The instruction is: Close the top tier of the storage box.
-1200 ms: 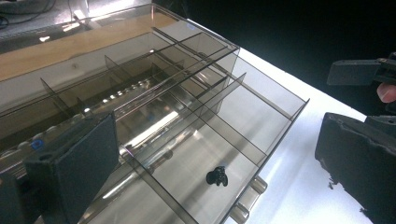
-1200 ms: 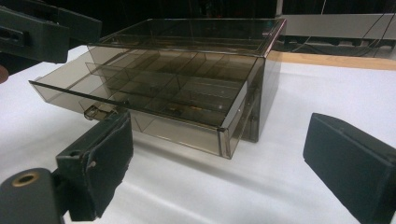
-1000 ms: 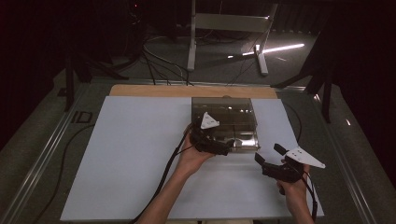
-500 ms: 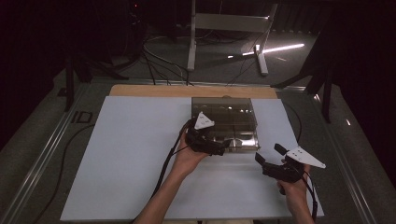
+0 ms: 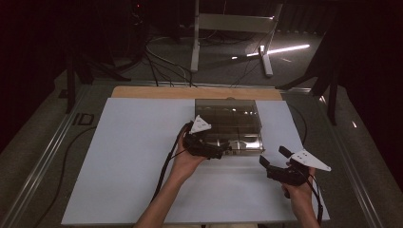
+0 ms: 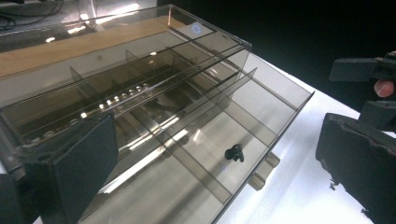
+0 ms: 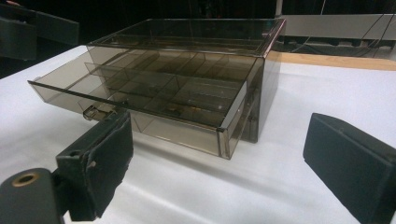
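A smoky see-through drawer box (image 5: 228,114) stands on the white sheet. Its divided drawer (image 5: 242,142) (image 6: 243,121) (image 7: 154,93) is pulled partly out toward me. A small black piece (image 6: 234,153) lies in one front compartment. My left gripper (image 5: 221,151) (image 6: 215,130) is open and hovers over the drawer's front left, with nothing between its jaws. My right gripper (image 5: 274,156) (image 7: 217,130) is open too, low over the sheet in front of the box's right corner and apart from it. A small handle tab (image 6: 264,170) (image 7: 93,112) sticks out from the drawer front.
The white sheet (image 5: 133,156) covers most of the table, with a wooden strip (image 5: 157,92) behind it. Cables (image 5: 166,166) trail from the left gripper toward me. Metal rails (image 5: 47,156) border the table. Dark stands and cables fill the floor beyond.
My left gripper has shifted slightly to the left along the drawer front. The right gripper and the box have stayed put.
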Demonstrator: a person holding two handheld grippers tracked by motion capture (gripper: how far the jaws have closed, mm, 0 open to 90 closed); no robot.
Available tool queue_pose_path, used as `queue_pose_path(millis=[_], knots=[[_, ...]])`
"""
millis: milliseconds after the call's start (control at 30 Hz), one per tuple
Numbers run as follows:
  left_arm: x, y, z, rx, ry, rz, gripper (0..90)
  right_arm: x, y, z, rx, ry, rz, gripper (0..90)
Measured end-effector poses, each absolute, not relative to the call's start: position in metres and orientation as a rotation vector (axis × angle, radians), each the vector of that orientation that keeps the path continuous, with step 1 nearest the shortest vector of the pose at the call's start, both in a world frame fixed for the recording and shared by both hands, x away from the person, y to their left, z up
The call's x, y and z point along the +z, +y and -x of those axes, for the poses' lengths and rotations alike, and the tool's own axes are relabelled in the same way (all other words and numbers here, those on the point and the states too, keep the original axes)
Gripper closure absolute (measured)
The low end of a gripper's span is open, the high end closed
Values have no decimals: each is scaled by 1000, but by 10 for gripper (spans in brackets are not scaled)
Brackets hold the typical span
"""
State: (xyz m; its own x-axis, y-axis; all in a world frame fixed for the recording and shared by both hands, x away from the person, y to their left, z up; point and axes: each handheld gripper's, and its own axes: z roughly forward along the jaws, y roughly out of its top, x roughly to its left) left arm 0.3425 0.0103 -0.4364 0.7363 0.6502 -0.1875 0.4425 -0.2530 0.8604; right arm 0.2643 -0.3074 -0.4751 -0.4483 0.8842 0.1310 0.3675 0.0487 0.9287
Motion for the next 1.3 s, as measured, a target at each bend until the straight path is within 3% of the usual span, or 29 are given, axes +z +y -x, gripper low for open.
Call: queue_pose_path(millis=[900,1300], knots=[[-428,41,-322,296,835,-1895,48,-467,-303,-261,1373,1855,-1233,108],[-433,52,-312,354,846,-1902,176,-465,-301,-259,1373,1857,-1223,221]])
